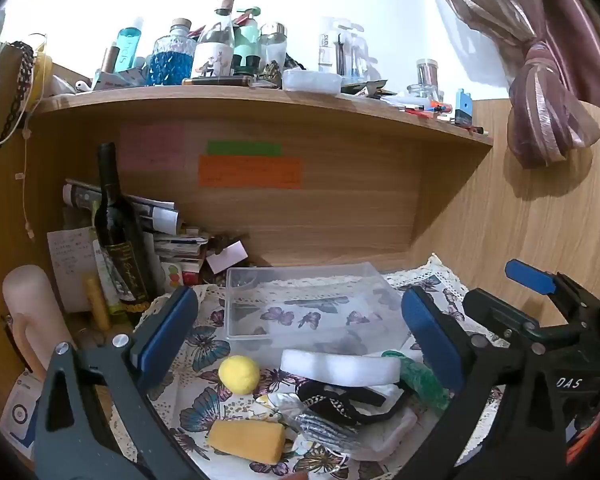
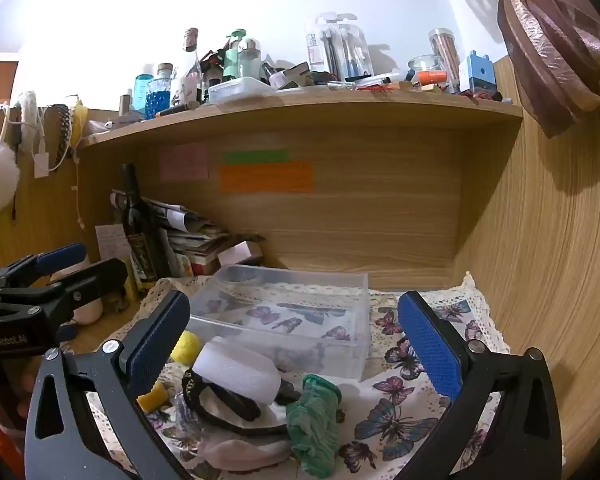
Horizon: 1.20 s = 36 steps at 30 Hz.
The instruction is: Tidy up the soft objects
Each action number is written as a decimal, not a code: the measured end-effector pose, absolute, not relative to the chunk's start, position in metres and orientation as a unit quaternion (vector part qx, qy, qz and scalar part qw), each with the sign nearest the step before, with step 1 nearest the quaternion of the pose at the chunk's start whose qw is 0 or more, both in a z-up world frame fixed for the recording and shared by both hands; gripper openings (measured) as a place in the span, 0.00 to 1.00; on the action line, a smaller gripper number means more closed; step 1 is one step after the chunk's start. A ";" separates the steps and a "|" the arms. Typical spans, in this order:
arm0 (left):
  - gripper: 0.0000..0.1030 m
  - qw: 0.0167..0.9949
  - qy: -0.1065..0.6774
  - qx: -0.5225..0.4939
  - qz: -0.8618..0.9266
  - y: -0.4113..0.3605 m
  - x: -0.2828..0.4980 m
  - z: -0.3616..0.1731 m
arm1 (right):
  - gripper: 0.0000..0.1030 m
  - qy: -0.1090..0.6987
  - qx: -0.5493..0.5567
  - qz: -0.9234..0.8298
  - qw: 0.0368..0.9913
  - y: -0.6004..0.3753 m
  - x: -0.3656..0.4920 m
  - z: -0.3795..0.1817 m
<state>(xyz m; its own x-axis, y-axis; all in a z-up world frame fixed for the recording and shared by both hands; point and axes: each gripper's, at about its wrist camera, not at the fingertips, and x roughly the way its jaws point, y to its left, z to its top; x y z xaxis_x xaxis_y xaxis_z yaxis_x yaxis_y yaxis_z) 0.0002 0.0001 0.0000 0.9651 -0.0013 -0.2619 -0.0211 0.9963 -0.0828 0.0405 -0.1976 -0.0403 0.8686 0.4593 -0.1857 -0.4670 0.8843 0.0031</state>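
A pile of soft things lies on a butterfly-print cloth (image 1: 204,344): a yellow ball (image 1: 239,374), a yellow sponge (image 1: 247,440), a white foam block (image 1: 340,367), a green cloth roll (image 1: 418,380), a black band (image 1: 340,398) and a pale pink pad (image 2: 240,454). Behind them stands an empty clear plastic box (image 1: 312,304). My left gripper (image 1: 300,328) is open above the pile, empty. My right gripper (image 2: 296,340) is open, empty, over the foam block (image 2: 238,368) and green roll (image 2: 314,420); the box (image 2: 292,316) is just beyond.
A dark wine bottle (image 1: 118,232), stacked papers (image 1: 160,224) and a pale cylinder (image 1: 32,312) crowd the left. A wooden shelf (image 1: 260,100) full of bottles hangs above. A wooden wall (image 2: 548,264) closes the right side. The right gripper's body (image 1: 540,320) shows at the left view's right edge.
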 end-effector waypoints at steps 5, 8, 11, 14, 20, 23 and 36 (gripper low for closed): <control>1.00 0.990 0.135 -0.044 0.005 0.002 0.002 0.000 | 1.00 0.089 -0.020 0.244 0.966 -0.199 0.042 -0.042; 1.00 0.991 0.130 -0.039 0.005 0.003 0.000 -0.002 | 1.00 0.091 -0.021 0.243 0.966 -0.198 0.044 -0.043; 1.00 0.991 0.128 -0.038 0.004 0.002 0.001 -0.003 | 1.00 0.091 -0.021 0.243 0.965 -0.198 0.044 -0.043; 1.00 0.991 0.129 -0.037 0.003 0.001 0.000 -0.003 | 1.00 0.091 -0.021 0.241 0.966 -0.197 0.042 -0.043; 1.00 0.991 0.129 -0.034 0.002 -0.001 0.002 -0.002 | 1.00 0.091 -0.021 0.240 0.966 -0.199 0.045 -0.043; 1.00 0.991 0.130 -0.033 0.002 -0.002 0.002 -0.002 | 1.00 0.091 -0.021 0.240 0.966 -0.199 0.045 -0.045; 1.00 0.991 0.129 -0.031 0.000 -0.003 0.004 -0.002 | 1.00 0.091 -0.018 0.240 0.966 -0.201 0.045 -0.044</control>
<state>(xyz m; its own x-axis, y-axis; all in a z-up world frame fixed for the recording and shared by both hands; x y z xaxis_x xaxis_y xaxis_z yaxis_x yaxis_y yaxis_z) 0.0044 -0.0032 -0.0018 0.9669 -0.0088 -0.2552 -0.0072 0.9981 -0.0616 0.0452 -0.2012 -0.0438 0.8679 0.4614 -0.1839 -0.4679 0.8837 0.0094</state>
